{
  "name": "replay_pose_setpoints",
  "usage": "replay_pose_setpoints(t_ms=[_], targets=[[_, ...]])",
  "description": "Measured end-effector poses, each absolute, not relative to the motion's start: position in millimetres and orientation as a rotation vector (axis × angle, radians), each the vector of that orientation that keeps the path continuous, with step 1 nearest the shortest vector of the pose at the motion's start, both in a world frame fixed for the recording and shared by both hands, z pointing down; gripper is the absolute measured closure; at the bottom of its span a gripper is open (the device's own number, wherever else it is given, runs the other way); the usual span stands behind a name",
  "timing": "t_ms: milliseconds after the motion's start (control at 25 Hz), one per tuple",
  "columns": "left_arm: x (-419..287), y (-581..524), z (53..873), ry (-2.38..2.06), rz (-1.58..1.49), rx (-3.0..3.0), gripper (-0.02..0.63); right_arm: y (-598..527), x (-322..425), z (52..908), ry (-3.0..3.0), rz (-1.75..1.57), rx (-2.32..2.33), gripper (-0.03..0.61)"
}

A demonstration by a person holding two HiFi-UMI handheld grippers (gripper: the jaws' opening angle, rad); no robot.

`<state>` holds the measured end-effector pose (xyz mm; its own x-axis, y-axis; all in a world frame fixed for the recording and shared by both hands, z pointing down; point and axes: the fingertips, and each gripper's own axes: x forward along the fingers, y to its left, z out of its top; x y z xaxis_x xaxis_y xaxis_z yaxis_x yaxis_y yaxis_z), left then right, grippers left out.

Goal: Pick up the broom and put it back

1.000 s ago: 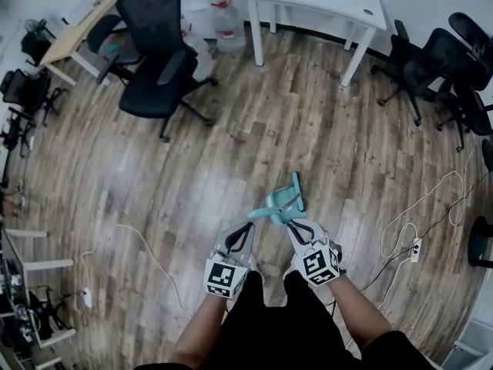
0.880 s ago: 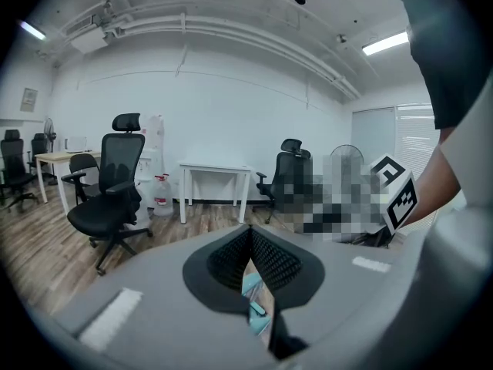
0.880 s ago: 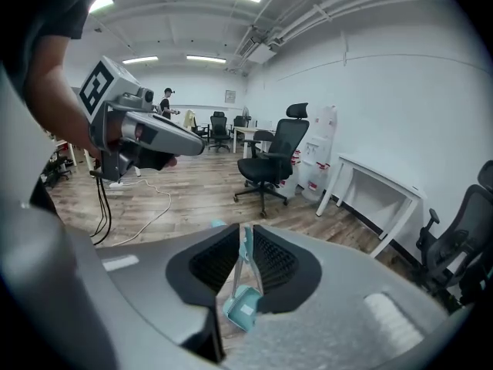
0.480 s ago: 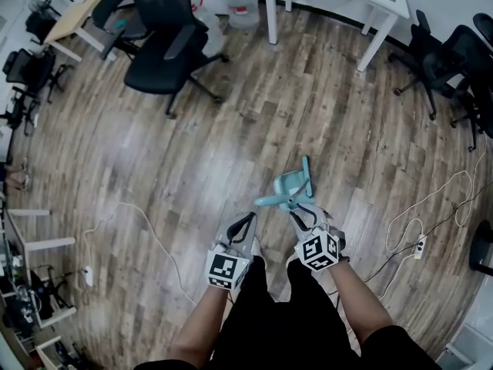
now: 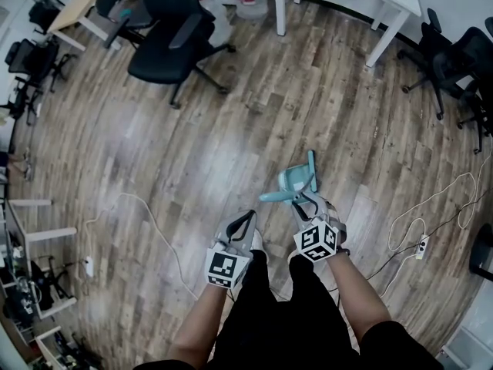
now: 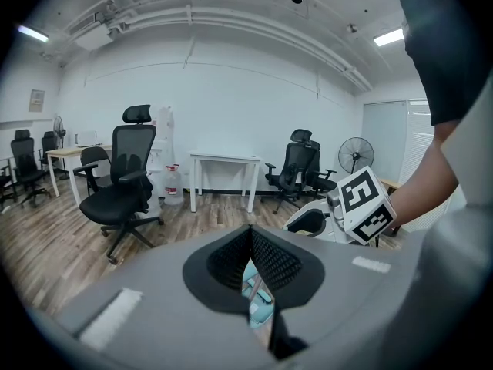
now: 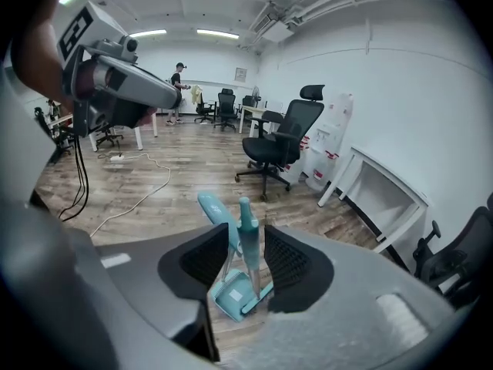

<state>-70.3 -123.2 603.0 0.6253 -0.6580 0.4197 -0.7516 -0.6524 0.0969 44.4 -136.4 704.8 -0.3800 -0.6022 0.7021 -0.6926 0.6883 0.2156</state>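
head view, scene: the teal broom (image 5: 310,169) stands with its dustpan (image 5: 291,182) on the wood floor (image 5: 192,145), just ahead of the person's feet and well apart from the white desk (image 5: 393,2) at the floor's far edge.
head view, right gripper (image 5: 305,203): it points down at the broom's handle from the near side.
head view, left gripper (image 5: 246,220): it hangs beside the right one, apart from the set, and carries nothing.
left gripper view, fingers (image 6: 276,262): they are closed tip to tip with nothing pinched. a patch of the dustpan shows on the floor through the gap below them.
right gripper view, fingers (image 7: 291,262): they are parted and have just been opening. the broom's handle stands upright between them, nearer the right-hand finger, with floor showing on its other side, so it does not look clamped.
right gripper view, set: the dustpan sits flat on the floor below. its own curved handle rises just beside the broom's, and the brush end is down at the pan.
step in hand: this looks like the release that ends the put-back, with the broom seemingly parked in its pan.
next move: the right gripper should draw back and up, straight off the handle. the fingers need to stay wide, since a nudge could tip the upright broom. the left gripper has no part to play.
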Motion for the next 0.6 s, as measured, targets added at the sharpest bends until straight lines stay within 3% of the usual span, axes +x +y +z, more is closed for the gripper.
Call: replay_pose_setpoints(t_ms=[360, 600], targets=[[-78.1, -121.9, 606.9, -1.156, 0.524, 2.57, 0.595, -140.1, 38.4, 715.6, -2.072, 0.102, 0.99, 0.43], [-81.5, -122.0, 609.0, -1.161, 0.529, 2.563, 0.595, -144.5, 40.8, 714.5, -2.077, 0.121, 1.014, 0.479]])
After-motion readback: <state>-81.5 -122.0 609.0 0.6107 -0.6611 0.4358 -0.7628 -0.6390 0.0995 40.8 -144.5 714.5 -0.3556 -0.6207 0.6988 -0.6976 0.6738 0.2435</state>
